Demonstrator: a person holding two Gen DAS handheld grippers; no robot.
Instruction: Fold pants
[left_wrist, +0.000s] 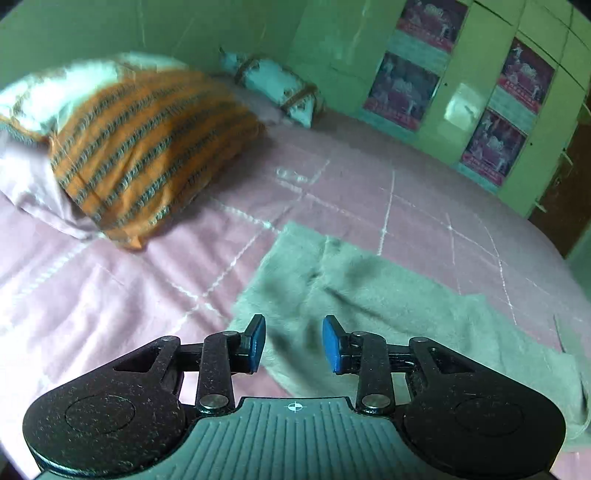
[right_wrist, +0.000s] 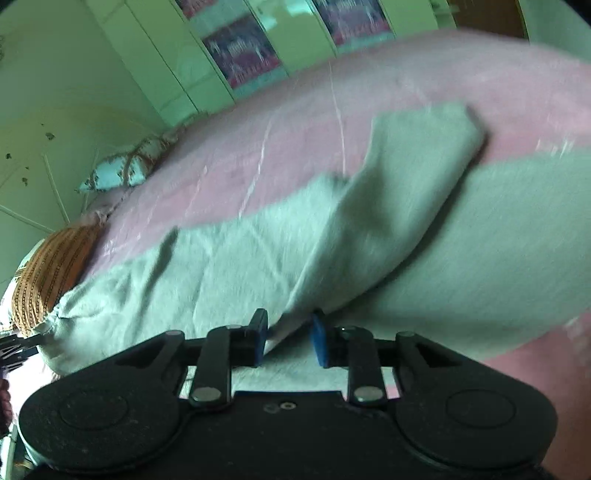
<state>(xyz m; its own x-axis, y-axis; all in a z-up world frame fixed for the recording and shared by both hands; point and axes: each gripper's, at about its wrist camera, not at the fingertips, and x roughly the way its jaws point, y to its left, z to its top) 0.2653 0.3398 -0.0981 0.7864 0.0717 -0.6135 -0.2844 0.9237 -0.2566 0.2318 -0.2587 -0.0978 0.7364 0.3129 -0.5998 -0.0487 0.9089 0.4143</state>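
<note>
- Our left gripper (left_wrist: 293, 345) hangs with its jaws a modest way apart and nothing between the blue pads (left_wrist: 256, 341); the cloth lies beneath and beyond them, not pinched.
- Our right gripper (right_wrist: 290, 339) has its jaws narrowly apart; a raised fold of the pants (right_wrist: 369, 229) runs down into the gap between the pads, but we see daylight on both sides, so we judge it loose, not clamped.
- The grey-green pants (left_wrist: 369, 295) lie spread on the pink bedsheet (left_wrist: 110, 288), just ahead of both grippers. From the left gripper they stretch ahead and away to its right; from the right gripper their long axis runs across, from far left to far right, with one flap doubled over ahead and to the right.
- We judge the right gripper the nearer to a graspable edge, since the fold sits in its jaws; the left one has flat cloth just ahead of its pads.
- Further out, ahead and left of the left gripper, sits an orange striped pillow (left_wrist: 147, 147) well clear of the pants, with a small bolster (left_wrist: 273, 88) beyond it.
- Farthest stand the green cupboard doors (left_wrist: 476, 92) with posters. Nothing blocks either gripper's way.
</note>
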